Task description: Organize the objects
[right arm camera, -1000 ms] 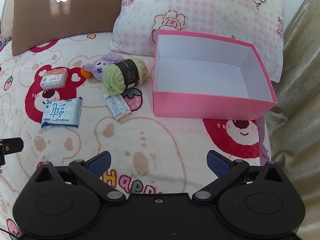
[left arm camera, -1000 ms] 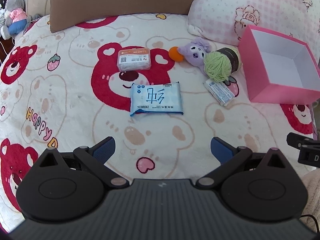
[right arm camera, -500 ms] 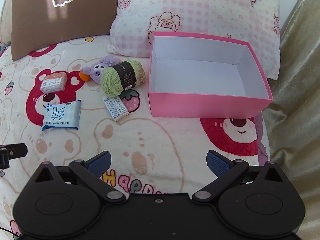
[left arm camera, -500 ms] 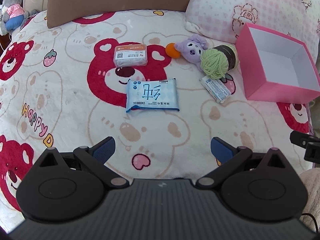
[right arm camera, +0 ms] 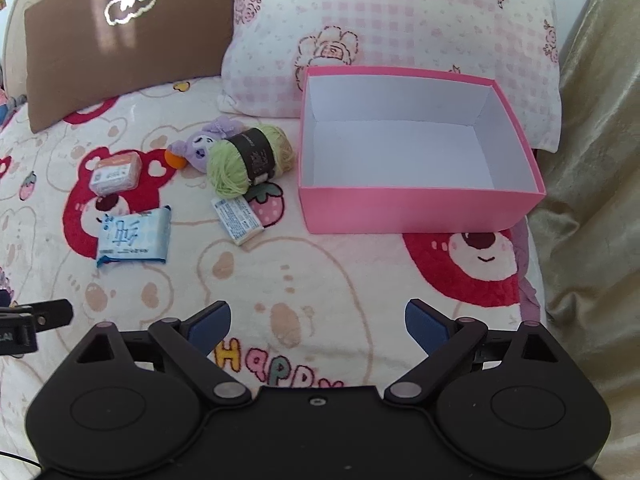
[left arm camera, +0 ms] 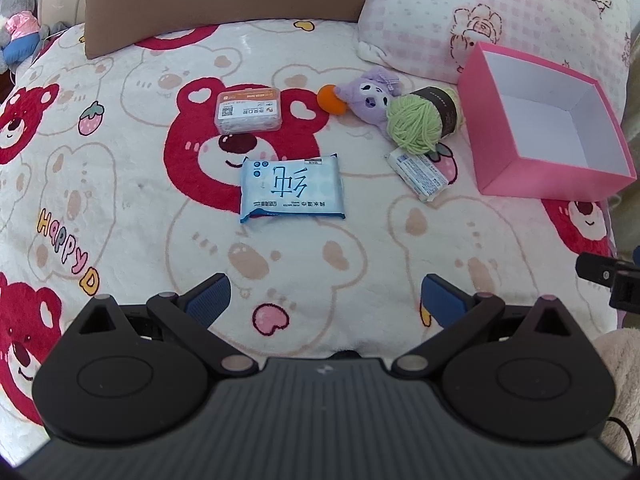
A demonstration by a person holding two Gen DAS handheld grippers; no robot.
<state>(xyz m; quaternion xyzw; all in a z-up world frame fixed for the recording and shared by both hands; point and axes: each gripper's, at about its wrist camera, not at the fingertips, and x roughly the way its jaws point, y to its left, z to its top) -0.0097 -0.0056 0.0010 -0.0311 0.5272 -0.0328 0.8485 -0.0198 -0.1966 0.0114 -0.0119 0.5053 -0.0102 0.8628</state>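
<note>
Left wrist view: the left claw [left arm camera: 324, 294] stands wide and empty at lower centre, with the blue wipes pack [left arm camera: 292, 189] directly ahead at frame centre, long axis crosswise, nothing touched. Right wrist view: the right claw [right arm camera: 318, 322] is equally wide and empty; the empty pink box [right arm camera: 416, 211] lies ahead to upper right, the wipes pack far left, so the left claw is judged nearer it.

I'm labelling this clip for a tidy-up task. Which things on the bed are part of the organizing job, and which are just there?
Part of the job:
pink box, with nothing in it
green yarn ball
purple plush toy
orange ball
blue wipes pack
small white packet
clear plastic case

Just there:
brown pillow
pink checked pillow
bear blanket
</note>
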